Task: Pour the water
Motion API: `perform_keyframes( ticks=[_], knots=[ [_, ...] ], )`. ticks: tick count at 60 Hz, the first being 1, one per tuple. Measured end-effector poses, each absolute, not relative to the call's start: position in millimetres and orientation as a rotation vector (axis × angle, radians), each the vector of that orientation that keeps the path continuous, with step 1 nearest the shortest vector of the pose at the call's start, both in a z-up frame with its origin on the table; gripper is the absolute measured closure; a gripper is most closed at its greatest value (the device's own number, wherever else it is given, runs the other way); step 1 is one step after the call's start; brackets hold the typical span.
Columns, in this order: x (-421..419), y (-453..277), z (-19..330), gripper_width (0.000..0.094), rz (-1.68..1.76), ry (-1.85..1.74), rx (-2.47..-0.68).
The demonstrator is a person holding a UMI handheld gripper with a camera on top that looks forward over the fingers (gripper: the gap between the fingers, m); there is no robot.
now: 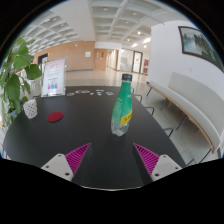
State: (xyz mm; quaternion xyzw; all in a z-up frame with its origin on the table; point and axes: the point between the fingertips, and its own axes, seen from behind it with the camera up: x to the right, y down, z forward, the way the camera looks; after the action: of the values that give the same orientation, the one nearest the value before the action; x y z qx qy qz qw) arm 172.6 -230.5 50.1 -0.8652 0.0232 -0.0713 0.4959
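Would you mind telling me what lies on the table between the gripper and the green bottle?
Nothing: in the gripper view, only bare dark table lies between the open gripper and the bottle, which stands upright just ahead of its fingers.

Green bottle upright beyond spread fingers (on dark table).

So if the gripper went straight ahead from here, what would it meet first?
Probably the green bottle, standing upright on the dark table just beyond the open gripper, roughly in line with the gap between its fingers. Depth is hard to judge.
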Motion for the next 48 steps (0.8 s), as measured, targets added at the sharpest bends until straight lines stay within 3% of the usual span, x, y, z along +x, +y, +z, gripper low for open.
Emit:
perform_keyframes(
  ticks=[9,22,30,33,48],
  knots=[
    [204.3,-174.8,69.5,0.0098,-0.217,0.081,-1.989],
    [222.3,-104.2,69.1,0.0122,-0.231,0.106,-1.926],
    [227.0,-77.1,67.8,0.0271,-0.262,0.089,-1.893],
    [226.6,-71.6,69.4,0.0367,-0.257,0.082,-1.877],
    [224.5,-65.7,71.4,0.0531,-0.28,0.104,-1.856]
  ],
)
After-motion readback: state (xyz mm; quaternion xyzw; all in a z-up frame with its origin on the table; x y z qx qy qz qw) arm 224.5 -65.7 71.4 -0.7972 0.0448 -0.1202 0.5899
